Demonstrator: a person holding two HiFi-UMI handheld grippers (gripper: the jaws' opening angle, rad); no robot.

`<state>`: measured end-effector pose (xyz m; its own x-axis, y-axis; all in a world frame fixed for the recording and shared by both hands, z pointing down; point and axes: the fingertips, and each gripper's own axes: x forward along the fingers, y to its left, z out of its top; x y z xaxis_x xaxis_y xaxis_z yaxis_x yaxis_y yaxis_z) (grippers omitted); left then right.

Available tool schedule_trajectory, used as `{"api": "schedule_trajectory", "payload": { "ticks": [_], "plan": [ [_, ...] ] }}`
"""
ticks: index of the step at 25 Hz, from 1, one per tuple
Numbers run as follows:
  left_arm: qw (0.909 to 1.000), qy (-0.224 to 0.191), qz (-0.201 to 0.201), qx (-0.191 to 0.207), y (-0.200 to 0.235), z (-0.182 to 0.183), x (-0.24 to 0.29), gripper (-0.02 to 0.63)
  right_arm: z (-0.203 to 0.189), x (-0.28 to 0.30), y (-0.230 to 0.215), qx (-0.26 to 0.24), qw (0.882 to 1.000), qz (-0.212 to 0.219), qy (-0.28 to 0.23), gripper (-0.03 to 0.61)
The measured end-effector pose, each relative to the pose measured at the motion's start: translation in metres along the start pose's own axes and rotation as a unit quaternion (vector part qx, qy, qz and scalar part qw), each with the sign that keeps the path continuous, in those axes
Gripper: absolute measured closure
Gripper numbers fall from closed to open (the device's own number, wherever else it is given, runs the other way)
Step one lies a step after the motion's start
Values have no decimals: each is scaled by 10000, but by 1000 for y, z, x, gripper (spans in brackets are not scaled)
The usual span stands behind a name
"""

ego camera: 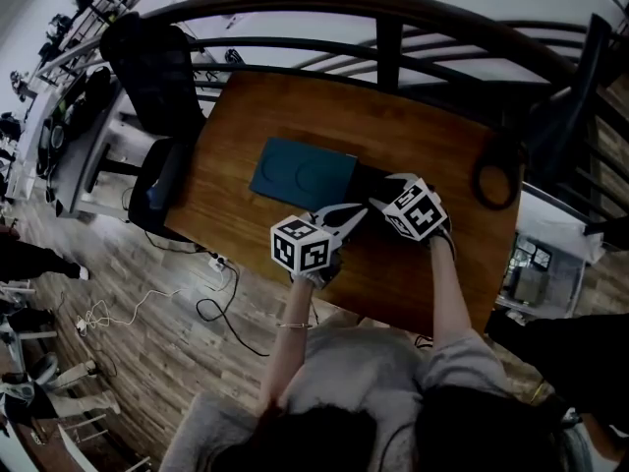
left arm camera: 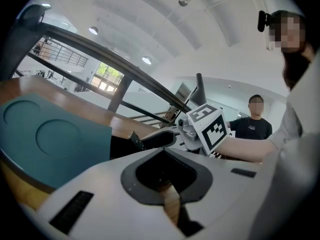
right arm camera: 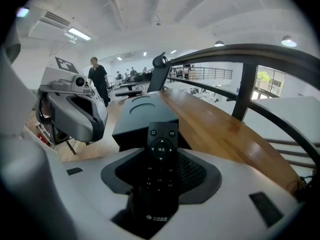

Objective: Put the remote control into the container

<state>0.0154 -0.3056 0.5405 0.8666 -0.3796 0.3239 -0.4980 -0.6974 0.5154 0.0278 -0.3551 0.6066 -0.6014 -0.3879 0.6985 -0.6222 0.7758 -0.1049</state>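
A black remote control (right arm camera: 159,166) lies lengthwise between the jaws of my right gripper (right arm camera: 160,176), which is shut on it; its button end sticks out towards the container. The container is a black box (right arm camera: 137,121) with a dark teal lid (ego camera: 300,173) marked by two pressed circles, standing mid-table. In the head view my right gripper (ego camera: 385,193) hangs at the box's near right end. My left gripper (ego camera: 342,218) sits just left of it, beside the teal lid (left arm camera: 50,134). Its jaws are shut to a thin slit with nothing in them.
The wooden table (ego camera: 432,136) is bordered at the back by a dark curved railing (ego camera: 393,18). A black cable ring (ego camera: 496,180) lies at the table's right. A black chair (ego camera: 147,62) stands at the left, cables (ego camera: 216,303) trail on the floor, and a person (left arm camera: 255,121) stands behind.
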Motion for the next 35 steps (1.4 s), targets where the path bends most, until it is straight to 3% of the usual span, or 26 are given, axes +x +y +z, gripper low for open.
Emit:
{"api": "schedule_trajectory", "payload": {
  "ticks": [14,35],
  "plan": [
    [9997,136,67,-175,7,-15,-4,611,-11,28,10,-695,9937,308,821,370],
    [9989,319,76,-336,11,-29,0,611,-35,40,9,-863,9837,422,1519,370]
  ]
}}
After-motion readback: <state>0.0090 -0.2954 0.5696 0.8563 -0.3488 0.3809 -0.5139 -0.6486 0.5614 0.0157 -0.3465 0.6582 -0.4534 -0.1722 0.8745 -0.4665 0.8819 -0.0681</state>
